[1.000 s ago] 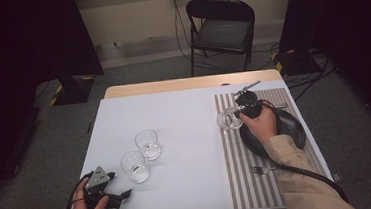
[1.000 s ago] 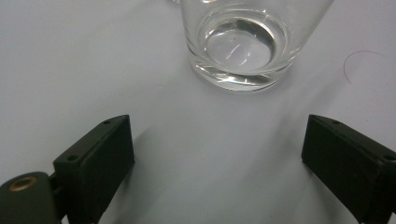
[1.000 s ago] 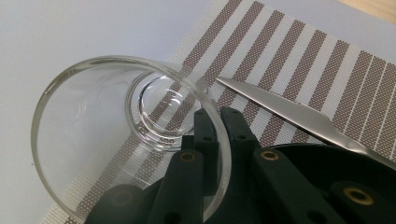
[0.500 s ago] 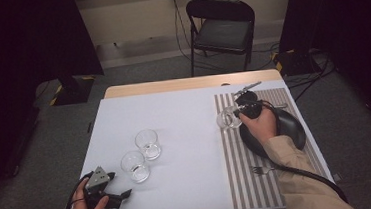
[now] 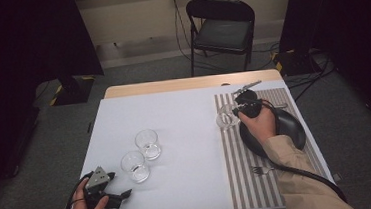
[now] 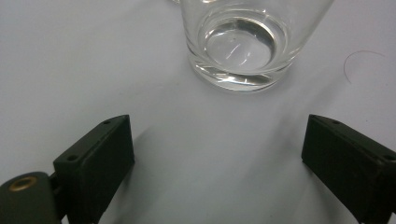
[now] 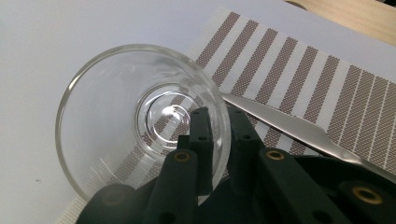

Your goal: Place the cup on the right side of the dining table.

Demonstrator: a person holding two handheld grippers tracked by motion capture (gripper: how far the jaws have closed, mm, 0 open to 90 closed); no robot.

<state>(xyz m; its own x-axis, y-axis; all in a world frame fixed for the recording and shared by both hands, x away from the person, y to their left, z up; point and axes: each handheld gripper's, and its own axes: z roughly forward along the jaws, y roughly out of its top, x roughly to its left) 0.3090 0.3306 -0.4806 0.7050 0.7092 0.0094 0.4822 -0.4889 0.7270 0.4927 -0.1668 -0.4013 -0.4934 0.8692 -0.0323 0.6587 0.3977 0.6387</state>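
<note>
Overhead, sitting lower left of frame: left gripper [image 5: 111, 190] with jaws spread, nearest glass [image 5: 134, 165] just up-right of it, second glass [image 5: 148, 144] beyond. Pinching the rim of a third glass [image 5: 225, 117] at centre right on the striped placemat [image 5: 244, 175]: right gripper [image 5: 244, 108]; fork [image 5: 261, 169] lying lower down. Looking along the left gripper: jaws wide apart, empty glass [image 6: 243, 44] standing straight ahead at top centre, untouched. Looking along the right gripper: jaws clamping the empty, tilted glass's [image 7: 140, 116] wall, knife [image 7: 299, 130] lying at right.

Three clear glasses [image 5: 147, 143] [image 5: 134, 165] [image 5: 226, 117], one striped placemat [image 5: 252, 179], one fork [image 5: 260, 169], one knife [image 7: 299, 128], one dark plate [image 5: 291, 129], two hand-held grippers [image 5: 123, 194] [image 5: 238, 111], one folding chair [image 5: 221, 29].
</note>
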